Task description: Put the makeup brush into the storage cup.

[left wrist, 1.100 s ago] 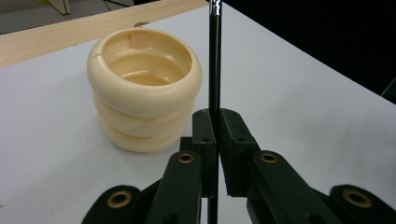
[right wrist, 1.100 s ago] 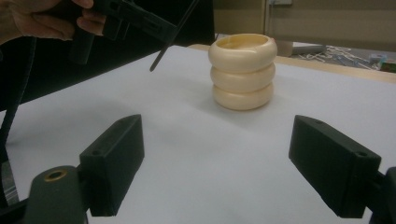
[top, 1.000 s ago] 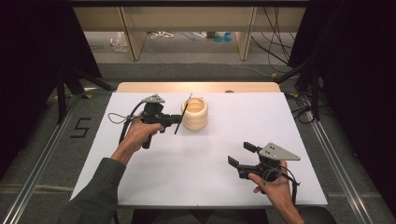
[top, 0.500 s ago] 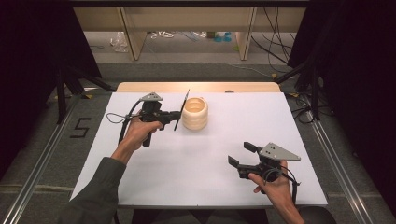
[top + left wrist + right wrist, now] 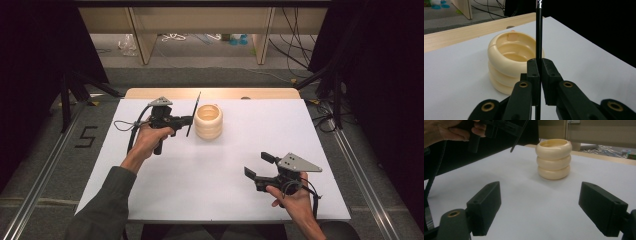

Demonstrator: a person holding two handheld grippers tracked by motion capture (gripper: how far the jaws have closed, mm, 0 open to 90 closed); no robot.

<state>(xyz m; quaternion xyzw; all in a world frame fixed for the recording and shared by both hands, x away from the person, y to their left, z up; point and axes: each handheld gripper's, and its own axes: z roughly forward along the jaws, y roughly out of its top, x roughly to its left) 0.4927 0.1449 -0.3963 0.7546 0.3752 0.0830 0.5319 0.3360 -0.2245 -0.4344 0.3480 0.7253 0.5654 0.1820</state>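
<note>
White table (image 5: 210,170) fills centre frame. Left gripper (image 5: 189,119), upper left, clamps a thin black stick (image 5: 193,113) just left of the cream ringed cup (image 5: 208,121). Right gripper (image 5: 257,166), lower right, stands wide open, holding nothing.

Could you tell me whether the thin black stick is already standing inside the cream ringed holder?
No, the left gripper holds the black stick clamped in its jaws beside the holder, not inside it.

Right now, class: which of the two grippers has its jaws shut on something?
The left gripper, beside the cream ringed holder: it clamps a thin black stick. The right gripper is open.
</note>
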